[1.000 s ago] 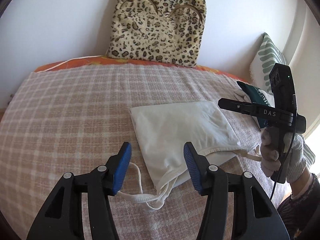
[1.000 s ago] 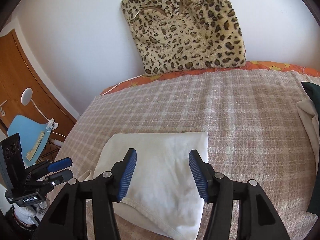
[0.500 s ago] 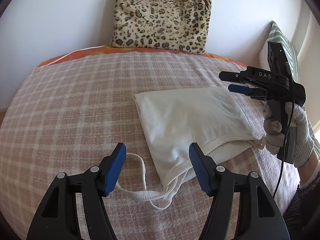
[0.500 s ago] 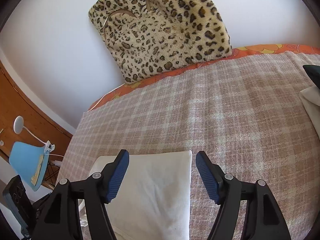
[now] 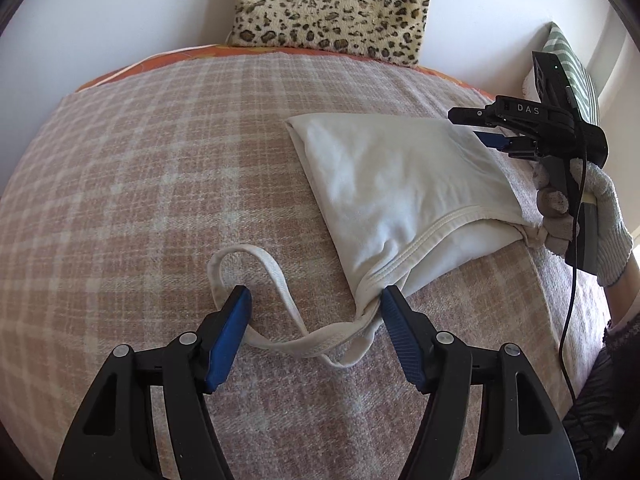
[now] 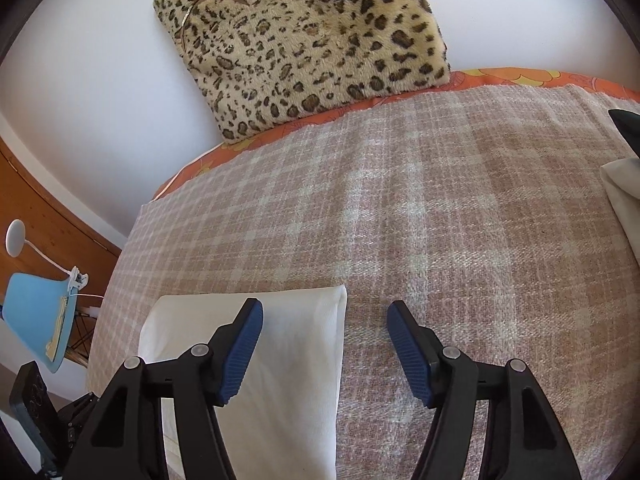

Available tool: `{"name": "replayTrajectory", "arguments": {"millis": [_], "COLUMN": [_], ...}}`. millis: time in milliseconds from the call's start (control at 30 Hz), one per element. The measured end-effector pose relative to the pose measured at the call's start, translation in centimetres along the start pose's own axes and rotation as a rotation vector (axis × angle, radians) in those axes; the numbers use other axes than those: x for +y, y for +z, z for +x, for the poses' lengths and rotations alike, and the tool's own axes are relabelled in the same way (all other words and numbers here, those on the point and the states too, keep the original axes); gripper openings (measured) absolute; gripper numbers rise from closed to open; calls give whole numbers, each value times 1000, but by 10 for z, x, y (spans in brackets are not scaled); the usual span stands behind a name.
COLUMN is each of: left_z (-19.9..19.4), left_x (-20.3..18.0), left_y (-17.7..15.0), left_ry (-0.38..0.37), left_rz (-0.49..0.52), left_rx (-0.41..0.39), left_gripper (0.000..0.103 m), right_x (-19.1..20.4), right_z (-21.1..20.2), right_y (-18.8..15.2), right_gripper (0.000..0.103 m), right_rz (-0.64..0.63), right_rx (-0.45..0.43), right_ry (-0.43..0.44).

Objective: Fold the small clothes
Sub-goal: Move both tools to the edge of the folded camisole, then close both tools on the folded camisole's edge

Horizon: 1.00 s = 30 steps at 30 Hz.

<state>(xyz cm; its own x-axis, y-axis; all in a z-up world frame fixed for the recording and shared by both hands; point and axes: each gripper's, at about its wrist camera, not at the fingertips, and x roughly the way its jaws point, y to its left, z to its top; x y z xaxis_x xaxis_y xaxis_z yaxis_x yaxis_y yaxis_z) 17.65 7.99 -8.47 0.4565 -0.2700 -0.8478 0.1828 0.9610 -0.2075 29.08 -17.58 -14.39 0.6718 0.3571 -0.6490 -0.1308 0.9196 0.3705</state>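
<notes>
A white tank top (image 5: pixel 404 184) lies folded on the plaid blanket (image 5: pixel 160 184). Its straps (image 5: pixel 276 280) trail loose toward me. My left gripper (image 5: pixel 316 336) is open, low over the straps, with one strap loop by the left finger and the armhole edge by the right finger. My right gripper (image 6: pixel 324 344) is open over the top's far right corner (image 6: pixel 296 344); its left finger is above the cloth, its right finger above the blanket. In the left wrist view the right gripper (image 5: pixel 496 128) shows at the top's far edge, held by a gloved hand (image 5: pixel 580 208).
A leopard-print cushion (image 5: pixel 332 4) leans on the wall at the head of the bed. A striped cushion (image 5: pixel 576 68) stands at the right. Other folded clothes (image 6: pixel 624 184) lie at the right edge. A blue lamp (image 6: pixel 36 316) and a wooden door (image 6: pixel 48 216) are left of the bed.
My left gripper has moved down and forward to the straps. My right gripper has moved toward the top's far right corner and tipped up.
</notes>
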Motion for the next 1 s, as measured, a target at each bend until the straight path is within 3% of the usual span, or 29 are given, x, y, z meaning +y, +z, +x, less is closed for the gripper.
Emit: {"name": "replayTrajectory", "arguments": {"millis": [100,300,433,767,867,1000], "left_z": [-13,-45,-32,9,9,13], "left_x": [8,37,43,29,27,36], "left_y": [5,25,33,17,17,10], "left_ry": [-50,-205,-314,-395,-402,-483], "left_rz": [-56,-272,-361,-416,-408,-489], "left_rx": [-30,-157,-112,40,34,41], "left_gripper": [66,66,66,66,66,66], "right_x": [-4,-4,-1,-20,-27,-26], "right_z": [-7,-10,0,7,7,8], "right_y": [3,7,4,0,0,-2], "right_gripper": [69,72,73,73,74,74], "right_rz": [38,92,87,123,148,127], "right_rx": [-10,-6,33,56,58,89], "right_ry": [44,175,192,248,295,346]}}
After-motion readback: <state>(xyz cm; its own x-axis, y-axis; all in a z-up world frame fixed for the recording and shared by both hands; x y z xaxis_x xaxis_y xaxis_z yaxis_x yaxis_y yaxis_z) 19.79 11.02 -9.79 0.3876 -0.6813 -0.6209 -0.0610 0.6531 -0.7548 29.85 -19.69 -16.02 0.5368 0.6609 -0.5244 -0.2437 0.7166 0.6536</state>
